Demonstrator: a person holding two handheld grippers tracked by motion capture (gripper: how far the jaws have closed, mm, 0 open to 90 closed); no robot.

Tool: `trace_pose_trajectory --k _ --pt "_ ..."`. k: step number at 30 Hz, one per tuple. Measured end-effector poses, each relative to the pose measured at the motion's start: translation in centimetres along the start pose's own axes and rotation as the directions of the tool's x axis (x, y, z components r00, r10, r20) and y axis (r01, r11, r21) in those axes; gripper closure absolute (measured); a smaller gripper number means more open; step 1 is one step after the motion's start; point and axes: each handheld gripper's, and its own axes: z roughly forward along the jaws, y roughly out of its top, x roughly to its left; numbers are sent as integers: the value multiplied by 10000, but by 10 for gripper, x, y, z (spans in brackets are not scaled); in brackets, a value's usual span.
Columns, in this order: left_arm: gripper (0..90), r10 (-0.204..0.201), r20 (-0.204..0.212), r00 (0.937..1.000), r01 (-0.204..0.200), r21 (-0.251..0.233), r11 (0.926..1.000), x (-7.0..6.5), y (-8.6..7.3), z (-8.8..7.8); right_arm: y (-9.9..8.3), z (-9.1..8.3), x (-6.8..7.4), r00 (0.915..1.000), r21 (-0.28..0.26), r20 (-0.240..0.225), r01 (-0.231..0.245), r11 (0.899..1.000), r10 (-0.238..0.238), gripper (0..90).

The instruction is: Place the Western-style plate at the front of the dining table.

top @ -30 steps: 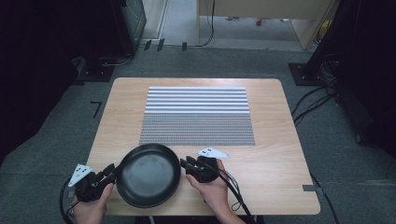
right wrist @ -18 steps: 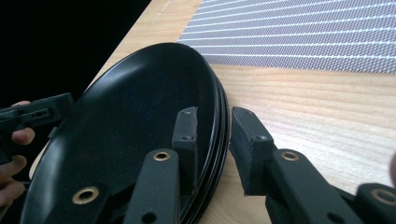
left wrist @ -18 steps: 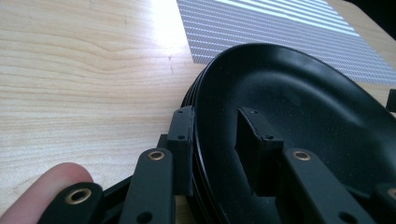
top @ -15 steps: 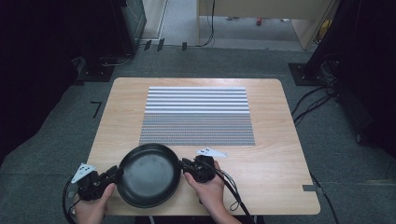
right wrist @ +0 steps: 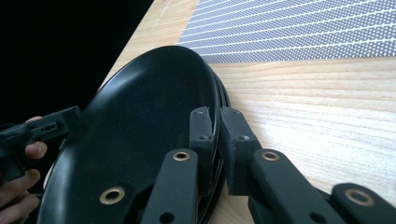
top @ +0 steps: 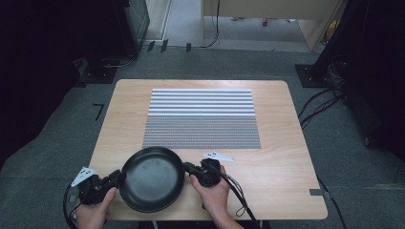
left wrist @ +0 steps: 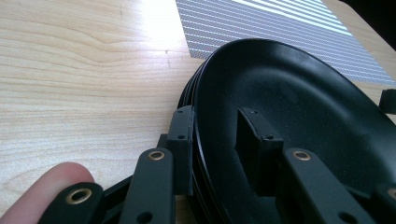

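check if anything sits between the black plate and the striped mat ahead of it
Nothing visible does. The black plate is gripped at its rim by the left gripper and right gripper; only bare wood lies between it and the striped mat.

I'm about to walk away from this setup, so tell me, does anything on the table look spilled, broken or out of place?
Nothing stands out. The black plate is unbroken and empty, gripped at opposite rims by the left gripper and right gripper. The striped mat lies flat and square on the table.
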Motion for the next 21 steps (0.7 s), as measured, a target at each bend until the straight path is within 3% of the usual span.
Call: trace_pose_trajectory --k 7,13,21 --pt "675 47 -26 10000 -47 11 10000 0 0 0 -2 -1 -5 9991 -67 -83 -406 9992 406 807" --pt "679 61 -63 10000 -61 15 10000 -1 0 0 -6 1 -5 9974 258 -314 -643 9976 651 823" --pt "732 -197 147 9997 196 84 9998 3 0 0 -4 2 -10 9821 509 -642 -1740 9834 1770 844"
